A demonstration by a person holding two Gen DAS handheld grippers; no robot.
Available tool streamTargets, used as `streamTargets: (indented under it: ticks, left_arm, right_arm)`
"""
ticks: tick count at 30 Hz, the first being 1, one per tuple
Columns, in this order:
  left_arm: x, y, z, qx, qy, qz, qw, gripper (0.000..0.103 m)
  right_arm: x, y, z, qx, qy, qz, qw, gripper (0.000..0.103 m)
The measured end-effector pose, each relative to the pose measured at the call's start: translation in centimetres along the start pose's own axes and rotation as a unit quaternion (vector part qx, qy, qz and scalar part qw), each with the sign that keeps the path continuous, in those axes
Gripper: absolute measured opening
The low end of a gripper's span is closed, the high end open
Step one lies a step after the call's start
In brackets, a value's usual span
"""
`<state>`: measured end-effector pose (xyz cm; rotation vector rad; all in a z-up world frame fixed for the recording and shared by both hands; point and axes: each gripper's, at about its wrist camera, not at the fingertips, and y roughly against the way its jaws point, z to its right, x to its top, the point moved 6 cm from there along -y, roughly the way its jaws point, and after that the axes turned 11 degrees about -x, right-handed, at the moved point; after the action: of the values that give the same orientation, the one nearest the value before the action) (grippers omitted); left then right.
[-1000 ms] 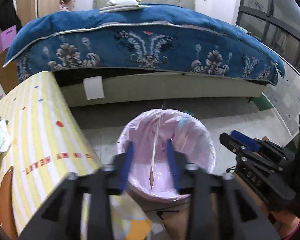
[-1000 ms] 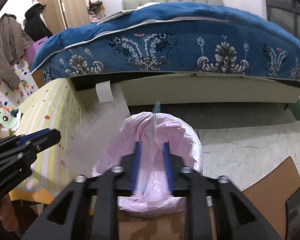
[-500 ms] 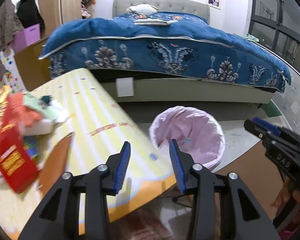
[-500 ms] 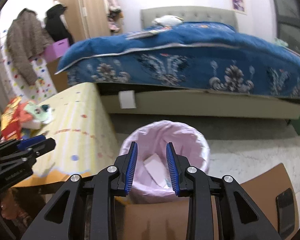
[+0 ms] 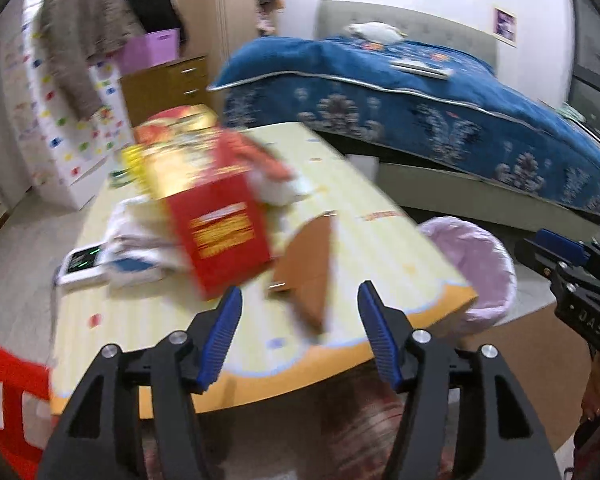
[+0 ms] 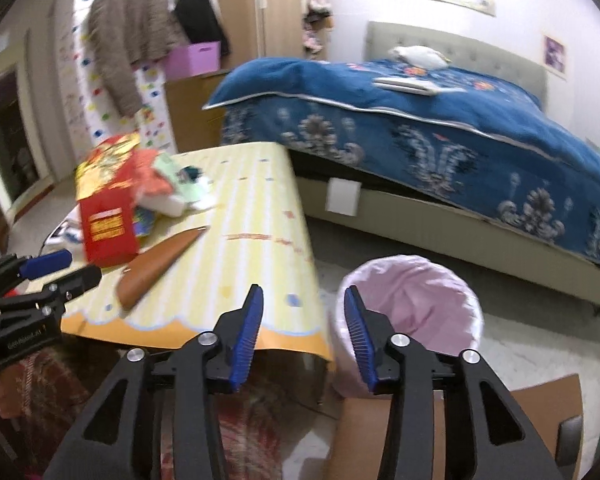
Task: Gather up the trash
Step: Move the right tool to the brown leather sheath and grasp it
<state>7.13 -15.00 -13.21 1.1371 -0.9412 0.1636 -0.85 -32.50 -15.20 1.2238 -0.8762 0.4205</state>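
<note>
Left gripper (image 5: 300, 334): jaws wide, just been opening, nothing between them, aimed over the worktop (image 5: 380, 248) edge, presumably readied for another pickup. Right gripper (image 6: 303, 336): jaws about half apart, also just opened further, empty, beside the pink-lined bin (image 6: 412, 304), which stands on the floor at the worktop's corner within easy reach. Farther back, the remaining trash (image 5: 220, 216), a red box and wrappers, lies heaped on the worktop

I see a round bin lined with a pale pink plastic bag (image 6: 412, 300) standing upright on the floor just beside the yellow-striped bench (image 6: 256, 240), where a red carton (image 5: 220, 232), crumpled wrappers (image 6: 168, 192) and a brown cardboard piece (image 5: 308, 264) lie heaped.
</note>
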Motion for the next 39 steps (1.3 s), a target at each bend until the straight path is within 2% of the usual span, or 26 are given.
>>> streamTargets:
  ticks: [4,8,14,18,23,30,33,35,37,39]
  left_arm:
    - [-1.0,0.7,-4.3,0.031,0.031,-0.003,0.999,0.063]
    - [-2.1,1.0,-7.6,0.056,0.053,-0.009,0.997,0.063]
    - [-2.7,1.3,-10.5,0.064,0.076,-0.008,0.995,0.064]
    - [-2.9,1.0,-11.1,0.062,0.082,-0.01,0.9946,0.064]
    - [-3.2,0.6,-11.2,0.056,0.087,-0.014,0.9945,0.064]
    - [-3.2,0.2,-11.4,0.054,0.086,-0.016,0.9947,0.064]
    - [-3.1,0.1,-11.3,0.052,0.086,-0.017,0.9948,0.064]
    - [-3.0,0.0,-11.2,0.051,0.086,-0.017,0.9948,0.064]
    - [-2.9,-0.1,-11.2,0.052,0.086,-0.017,0.9948,0.064]
    - [-2.8,-0.1,-11.1,0.052,0.085,-0.017,0.9948,0.064]
  right_arm:
    - [0.5,-0.6,-4.3,0.023,0.036,-0.002,0.999,0.058]
    - [0.7,-1.7,-8.2,0.045,0.065,-0.009,0.997,0.06]
    - [0.1,-3.5,-12.8,0.073,0.097,-0.027,0.992,0.06]
    - [-0.3,-4.1,-14.3,0.085,0.11,-0.035,0.99,0.06]
    - [-0.8,-5.3,-14.1,0.055,0.126,-0.047,0.989,0.06]
    - [-0.3,-6.0,-9.7,0.005,0.103,-0.053,0.993,0.06]
    - [-0.1,-5.6,-8.7,0.007,0.097,-0.052,0.994,0.06]
    - [-0.1,-5.0,-9.0,0.024,0.099,-0.049,0.994,0.061]
    - [0.1,-4.3,-10.0,0.05,0.106,-0.041,0.992,0.068]
    - [0.5,-4.2,-11.0,0.061,0.115,-0.034,0.991,0.071]
